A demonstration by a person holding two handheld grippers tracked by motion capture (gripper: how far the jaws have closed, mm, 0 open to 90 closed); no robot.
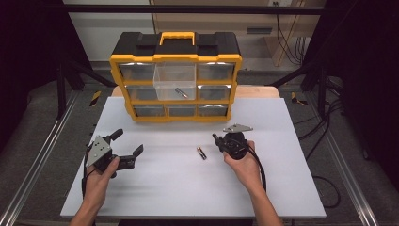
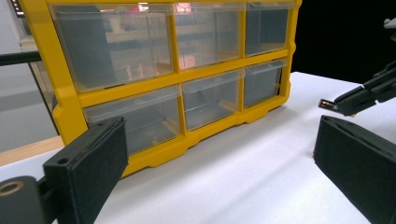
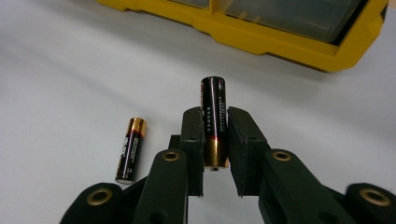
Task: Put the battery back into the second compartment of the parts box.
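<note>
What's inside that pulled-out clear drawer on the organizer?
One small dark cylinder, likely a battery, lies on the floor of the open drawer. The organizer hides the drawer's back end, so anything there is unseen.

Gripped battery [image 3: 214, 122] partly hidden between the right gripper [image 3: 215, 140] pads, its label print too small to read, organizer [image 3: 285, 28] cropped by the frame's top edge, small item in the open drawer [image 1: 175, 81] too small to identify

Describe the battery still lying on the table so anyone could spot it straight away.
Start at the yellow drawer organizer at the back of the white table. In front of it, near mid-table, lies a black-and-gold battery; unlike its twin clamped in the right gripper, it lies flat and free.
</note>
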